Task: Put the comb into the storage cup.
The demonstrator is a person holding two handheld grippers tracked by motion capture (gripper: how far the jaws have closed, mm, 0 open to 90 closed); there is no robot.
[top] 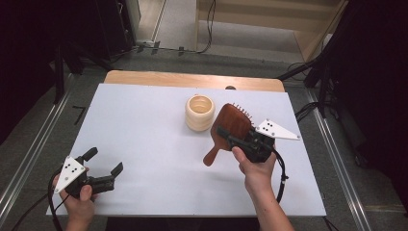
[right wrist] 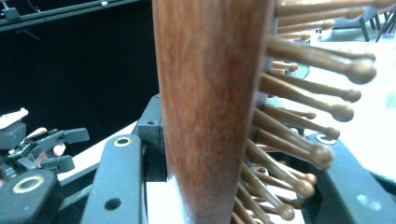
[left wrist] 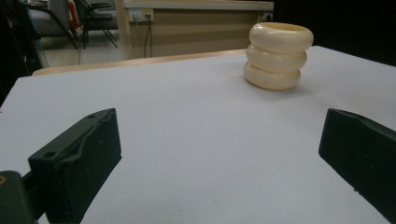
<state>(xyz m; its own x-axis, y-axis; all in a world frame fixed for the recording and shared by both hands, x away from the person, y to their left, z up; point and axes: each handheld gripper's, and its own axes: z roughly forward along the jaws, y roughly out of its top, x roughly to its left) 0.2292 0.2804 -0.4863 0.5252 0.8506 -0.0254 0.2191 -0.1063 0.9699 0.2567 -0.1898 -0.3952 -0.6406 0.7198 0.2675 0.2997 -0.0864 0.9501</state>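
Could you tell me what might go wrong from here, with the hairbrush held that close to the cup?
1. The right gripper clamps the hairbrush across its head, one jaw on the bristles; it might twist or slip.
2. The brush sits right beside the cream cup; a swing could knock it over.
3. The left gripper rests open, away from the cup, so nothing steadies it.

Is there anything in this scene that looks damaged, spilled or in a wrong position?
Nothing stands out. The right gripper holds the wooden hairbrush by its head, bristles intact. The cream cup stands upright on the table. The left gripper is open.
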